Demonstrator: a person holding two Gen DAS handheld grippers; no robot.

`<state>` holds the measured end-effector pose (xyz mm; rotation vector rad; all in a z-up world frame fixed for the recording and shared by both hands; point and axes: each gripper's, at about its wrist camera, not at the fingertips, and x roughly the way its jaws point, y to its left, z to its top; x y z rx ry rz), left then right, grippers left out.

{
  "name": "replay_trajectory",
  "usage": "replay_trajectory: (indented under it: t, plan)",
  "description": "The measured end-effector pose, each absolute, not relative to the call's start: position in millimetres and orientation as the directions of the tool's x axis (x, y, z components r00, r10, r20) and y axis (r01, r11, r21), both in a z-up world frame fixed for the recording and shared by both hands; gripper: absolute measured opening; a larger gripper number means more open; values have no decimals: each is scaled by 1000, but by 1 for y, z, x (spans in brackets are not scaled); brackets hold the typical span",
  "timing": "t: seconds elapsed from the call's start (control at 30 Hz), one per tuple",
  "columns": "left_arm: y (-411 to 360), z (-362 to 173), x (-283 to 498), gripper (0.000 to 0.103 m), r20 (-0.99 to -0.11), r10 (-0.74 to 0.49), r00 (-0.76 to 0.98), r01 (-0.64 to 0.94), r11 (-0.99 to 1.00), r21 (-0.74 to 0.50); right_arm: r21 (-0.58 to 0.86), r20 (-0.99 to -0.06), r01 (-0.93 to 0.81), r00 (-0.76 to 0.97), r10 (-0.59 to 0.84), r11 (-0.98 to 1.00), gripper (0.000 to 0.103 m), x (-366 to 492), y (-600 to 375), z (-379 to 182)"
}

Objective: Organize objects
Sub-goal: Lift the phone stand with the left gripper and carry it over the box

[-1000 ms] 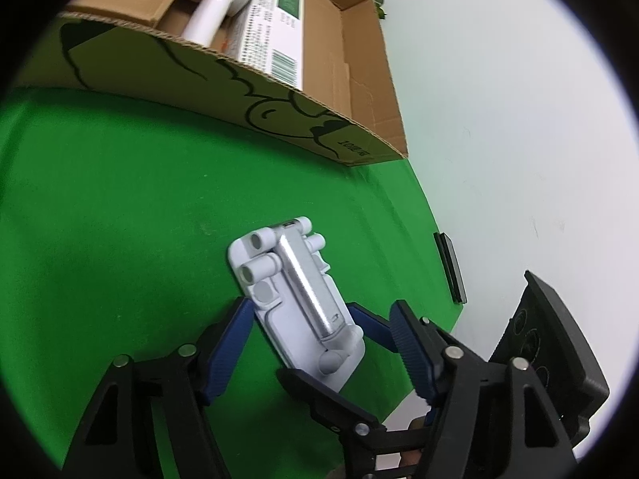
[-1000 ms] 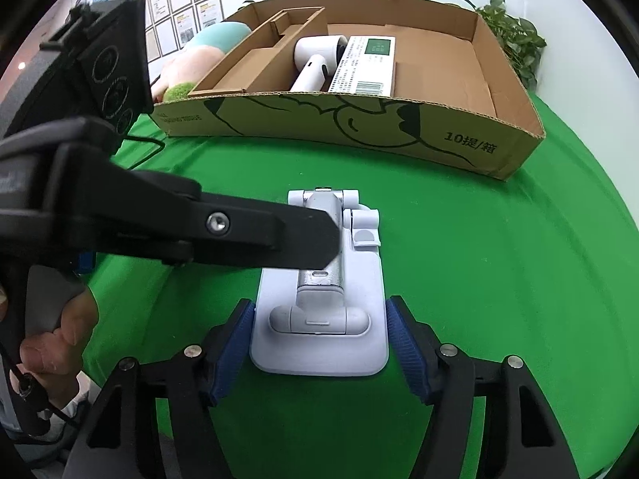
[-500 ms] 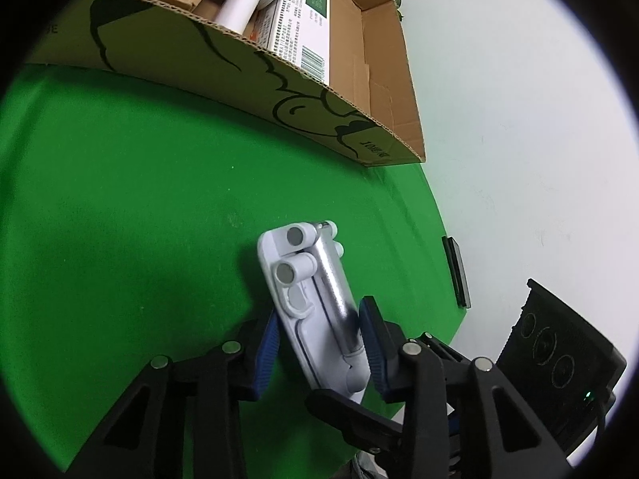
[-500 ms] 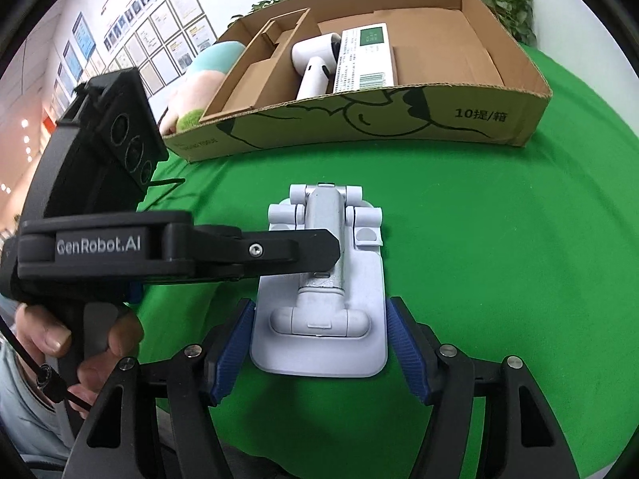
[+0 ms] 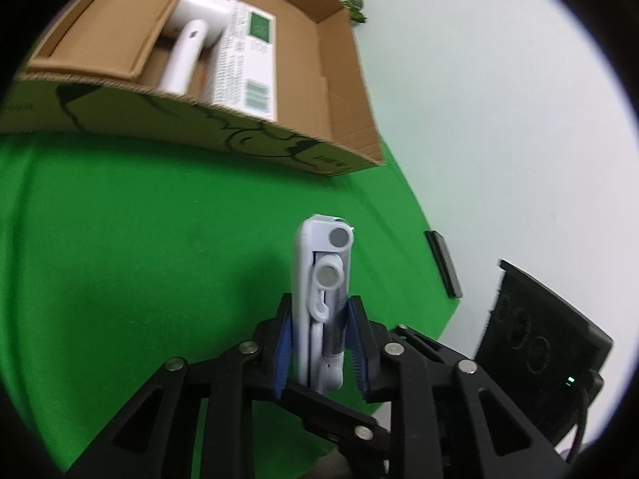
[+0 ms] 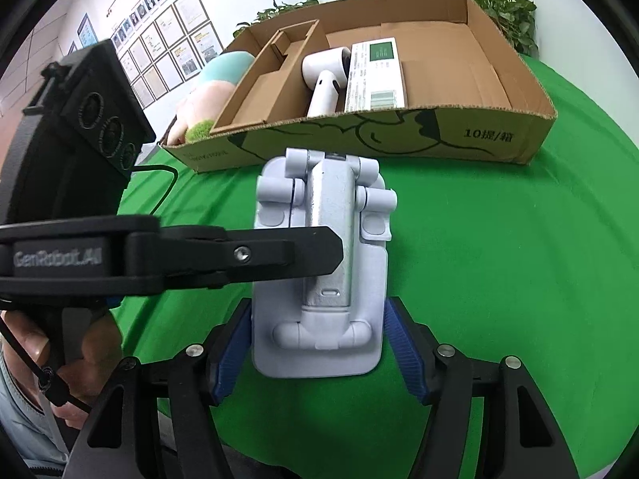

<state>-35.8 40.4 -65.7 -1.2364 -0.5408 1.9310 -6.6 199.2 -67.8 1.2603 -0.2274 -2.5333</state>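
Left gripper [image 5: 319, 343] has closed on the phone stand [image 5: 323, 299], lifting it off the green table [image 5: 139, 239]; right gripper [image 6: 319, 343] stays open; box [image 6: 499, 135] likely next.

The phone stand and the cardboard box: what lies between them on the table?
Only bare green cloth lies between the phone stand and the cardboard box; both wrist views show it.

I read "GenRobot.AI" in grey letters on the black arm of the left gripper [image 6: 315, 249], slightly blurred. The brown cardboard box [image 6: 499, 135] has "10提/箱" printed in black on its front wall. Print on the white carton with green patch and barcode [image 6: 375, 76] is too small to read.
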Motion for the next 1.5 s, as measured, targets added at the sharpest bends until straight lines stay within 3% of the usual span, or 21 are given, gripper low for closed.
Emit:
replay_trajectory:
  t: [0.77,1.27,1.5]
  plan:
    - [58,-1,-42,23,-537,785,-310,-495,-615,-613,227,-671,197,-678,-300,-954,59,-29,210,-15]
    - [69,43,-99,23,-479,800,-362,-519,-600,-609,171,-624,216,-731,-275,-961,59,-84,221,34]
    - [80,50,-133,23,-496,791,-358,-515,-610,-602,178,-630,219,-724,-282,-959,59,-118,230,45]
